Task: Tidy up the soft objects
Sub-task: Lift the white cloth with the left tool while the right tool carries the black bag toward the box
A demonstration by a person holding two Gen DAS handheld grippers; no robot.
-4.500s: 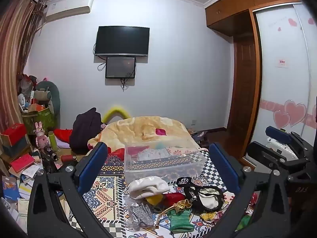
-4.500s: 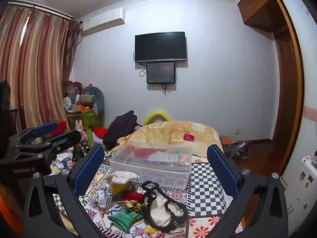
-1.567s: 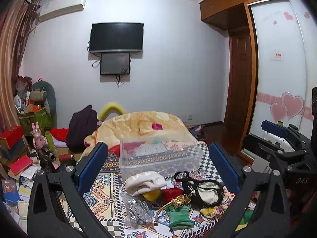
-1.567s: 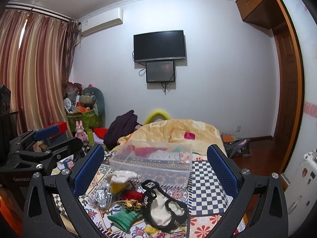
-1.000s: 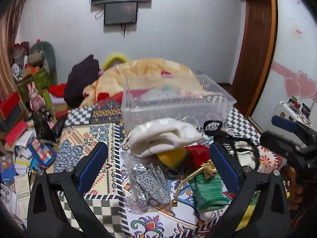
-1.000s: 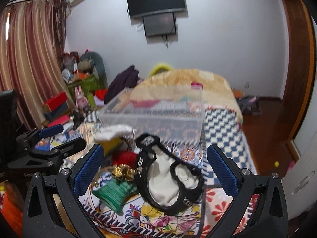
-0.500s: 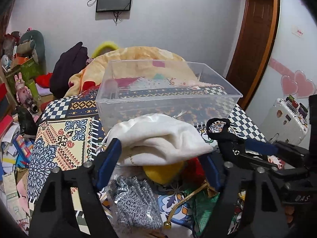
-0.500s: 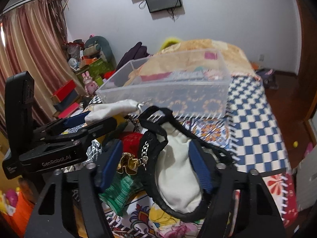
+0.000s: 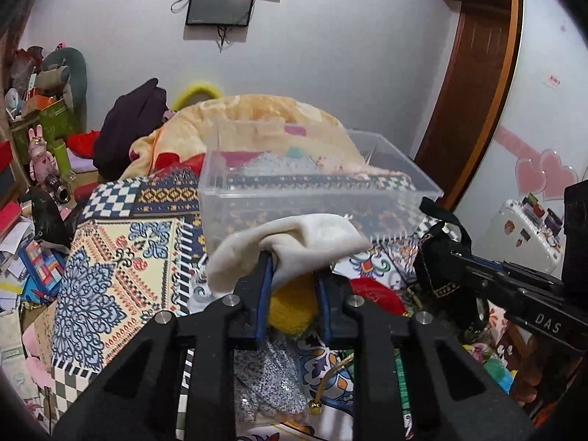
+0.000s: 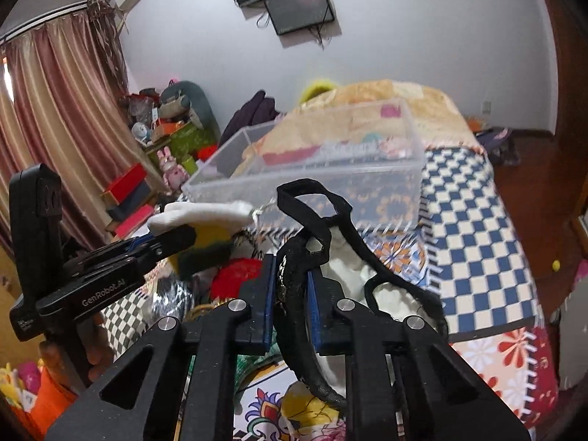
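2 loose grips: your left gripper (image 9: 292, 275) pinches the cream cloth (image 9: 294, 242), your right gripper (image 10: 292, 286) the black-trimmed pouch (image 10: 330, 257); dangling fabric may snag the clear bin (image 9: 316, 187) mid-frame.

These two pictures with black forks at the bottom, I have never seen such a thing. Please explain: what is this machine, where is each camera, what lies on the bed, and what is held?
There is no robot. A person holds a two-finger gripper in each hand, and a wide-angle camera on each gripper looks forward along its fingers.

In the left camera's picture, the left gripper is shut on a white cloth that covers something yellow. In the right camera's picture, the right gripper is shut on a black and white garment.

Both are over a bed with a patterned cover. A clear plastic box stands just behind them. Below lie a red thing, a silver glittery piece and something green.
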